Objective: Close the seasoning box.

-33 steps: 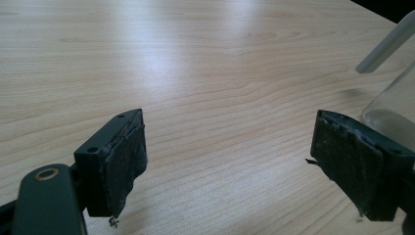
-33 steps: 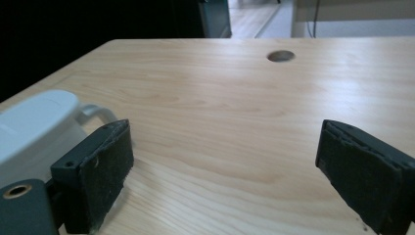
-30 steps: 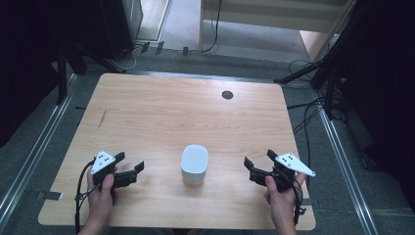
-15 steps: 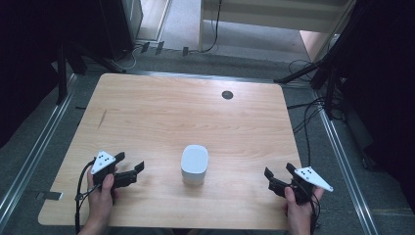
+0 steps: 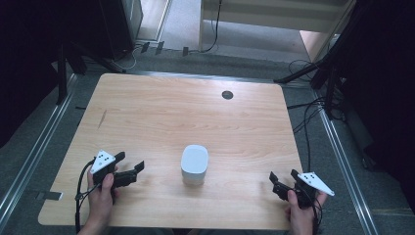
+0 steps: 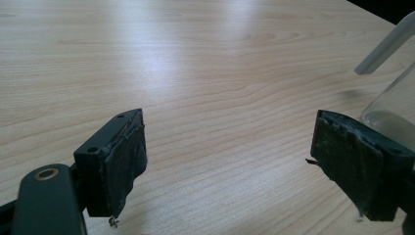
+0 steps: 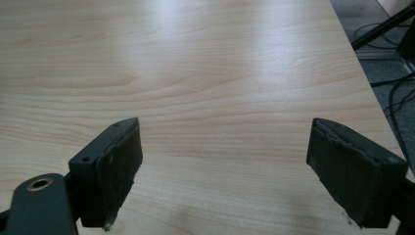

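Right gripper (image 5: pixel 286 182) moved toward table (image 5: pixel 161 107) corner; one white container (image 5: pixel 194 164), two grippers.

The rounded-corner pale wooden table (image 5: pixel 161 117) has smooth grain with a soft sheen; the white translucent plastic container (image 5: pixel 194 164) looks matt, and the black gripper pads (image 6: pixel 128 161) rough, worn and frayed

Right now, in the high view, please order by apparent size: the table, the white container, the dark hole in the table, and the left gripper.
1. Table, by far the largest.
2 and 3. White container and left gripper: they look about alike, so no ranking.
4. Dark hole, the smallest.
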`<state>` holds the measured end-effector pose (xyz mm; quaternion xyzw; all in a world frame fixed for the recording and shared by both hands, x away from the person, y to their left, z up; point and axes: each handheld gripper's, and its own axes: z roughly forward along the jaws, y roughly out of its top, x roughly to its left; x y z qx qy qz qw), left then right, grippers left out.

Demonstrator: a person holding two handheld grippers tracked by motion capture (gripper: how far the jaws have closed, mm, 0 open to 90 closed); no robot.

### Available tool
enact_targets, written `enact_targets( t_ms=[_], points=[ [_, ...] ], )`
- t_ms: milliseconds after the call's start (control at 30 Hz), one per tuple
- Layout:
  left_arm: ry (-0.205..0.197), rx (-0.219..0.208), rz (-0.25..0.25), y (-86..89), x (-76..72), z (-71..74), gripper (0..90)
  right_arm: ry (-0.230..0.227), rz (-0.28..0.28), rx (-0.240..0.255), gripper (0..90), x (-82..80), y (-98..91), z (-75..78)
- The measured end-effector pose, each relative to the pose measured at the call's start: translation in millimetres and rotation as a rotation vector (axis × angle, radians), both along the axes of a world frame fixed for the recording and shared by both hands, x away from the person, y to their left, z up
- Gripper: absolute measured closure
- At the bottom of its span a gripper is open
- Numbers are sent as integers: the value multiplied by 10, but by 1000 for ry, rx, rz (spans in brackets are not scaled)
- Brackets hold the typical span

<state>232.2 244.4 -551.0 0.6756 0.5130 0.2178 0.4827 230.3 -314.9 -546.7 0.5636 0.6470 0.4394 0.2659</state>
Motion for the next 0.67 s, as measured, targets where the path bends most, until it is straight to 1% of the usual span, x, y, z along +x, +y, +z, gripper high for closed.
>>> enact_targets(
  t_ms=[100, 133, 167, 200, 233, 333, 367, 467, 567, 600, 667],
  points=[
    [2, 6, 3, -11, -2, 2, 132, 2, -12, -10, 133, 4, 19, 1],
    [-8, 10, 7, -17, -8, 1, 132, 2, -20, -10, 133, 5, 12, 1],
    [-8, 10, 7, -17, -8, 1, 132, 2, -20, -10, 133, 5, 12, 1],
    [-10, 12, 6, -17, -13, 2, 132, 3, -26, -5, 133, 4, 7, 0],
    [-12, 12, 6, -18, -18, 1, 132, 2, -43, 4, 134, -1, -5, -1],
    [-12, 16, 9, -21, -21, 2, 132, 2, -52, 6, 135, -5, -14, -3],
    [-12, 22, 10, -24, -18, 2, 131, 7, -65, 6, 139, -4, -14, -3],
    [-11, 23, 5, -24, -19, 3, 130, 13, -65, 4, 139, -7, -8, -2],
    [-20, 6, -20, -8, -33, 1, 131, 19, -67, -14, 139, -11, 10, -5],
    [-27, -6, -28, -5, -45, -1, 130, 22, -67, -16, 139, -10, 11, -6],
    [-30, -8, -35, 0, -50, -1, 131, 27, -76, -13, 139, -13, 9, -6]
  ],
)
